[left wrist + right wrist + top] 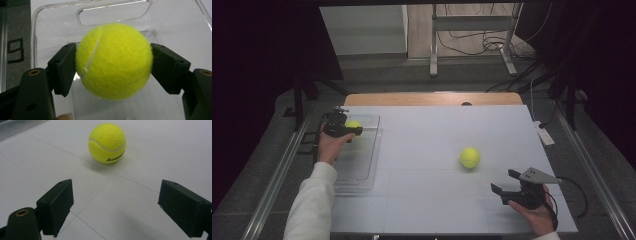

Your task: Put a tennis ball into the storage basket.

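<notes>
Tennis balls are the things we work with, and we have two of them on the white table (437, 150). At the far left of the high view, our left gripper (346, 129) is over the clear plastic tray (362, 170), which lies along the left edge of the table. Its jaws are closed on the first tennis ball (353, 124); in the left gripper view the two black pads press on both sides of this ball (114, 61), and the bottom of the tray (162, 25) with its handle cutout is seen behind it. We cannot tell if the ball touches the tray floor or is a little above it.

More to the right, the second tennis ball (470, 157) rests alone on the bare table, well apart from the tray. At the right, near the front edge of the table, our right gripper (507, 182) points toward this ball. Its jaws stand wide open and hold nothing. In the right gripper view the ball (107, 143) lies ahead of the open jaws, not between them.
</notes>
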The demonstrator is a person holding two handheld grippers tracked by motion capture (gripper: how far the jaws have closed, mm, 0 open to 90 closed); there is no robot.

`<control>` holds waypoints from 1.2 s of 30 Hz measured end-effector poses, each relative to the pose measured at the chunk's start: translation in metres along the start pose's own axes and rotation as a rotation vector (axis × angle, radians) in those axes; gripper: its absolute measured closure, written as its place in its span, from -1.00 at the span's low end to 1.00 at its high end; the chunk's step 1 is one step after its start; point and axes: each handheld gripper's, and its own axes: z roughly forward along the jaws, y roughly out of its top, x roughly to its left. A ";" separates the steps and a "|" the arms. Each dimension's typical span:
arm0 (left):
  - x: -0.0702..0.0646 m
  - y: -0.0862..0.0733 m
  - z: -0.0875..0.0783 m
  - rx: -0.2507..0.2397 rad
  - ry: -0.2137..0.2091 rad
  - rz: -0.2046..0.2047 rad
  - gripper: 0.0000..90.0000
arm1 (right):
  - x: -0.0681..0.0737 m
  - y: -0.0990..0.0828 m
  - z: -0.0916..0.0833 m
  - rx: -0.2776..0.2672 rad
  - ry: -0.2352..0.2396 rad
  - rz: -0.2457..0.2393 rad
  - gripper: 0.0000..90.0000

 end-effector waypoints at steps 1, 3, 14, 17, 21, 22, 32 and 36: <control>0.000 0.000 0.000 0.000 0.000 0.000 -0.41 | 0.000 0.000 0.000 0.000 0.000 0.000 -0.71; -0.001 0.000 0.002 0.014 0.003 0.006 -0.41 | 0.000 0.000 0.000 0.000 0.000 0.000 -0.71; -0.003 -0.001 0.007 0.042 0.031 0.018 -0.42 | 0.000 0.000 0.000 0.001 -0.001 -0.001 -0.71; -0.004 -0.002 0.008 0.040 0.034 0.015 -0.42 | 0.000 0.000 0.000 0.000 -0.002 -0.001 -0.71; -0.005 -0.002 0.007 0.021 0.033 0.012 -0.52 | 0.000 0.000 0.000 0.001 0.000 -0.002 -0.71; -0.005 -0.002 0.005 0.010 0.026 0.005 -0.53 | 0.000 0.000 0.000 0.001 0.000 -0.002 -0.71; -0.009 -0.003 -0.007 -0.043 0.038 0.024 -0.63 | 0.001 0.000 0.000 0.000 -0.001 -0.002 -0.71; -0.010 -0.007 -0.014 -0.071 0.018 0.026 -0.63 | 0.001 0.000 -0.001 0.000 -0.001 -0.002 -0.71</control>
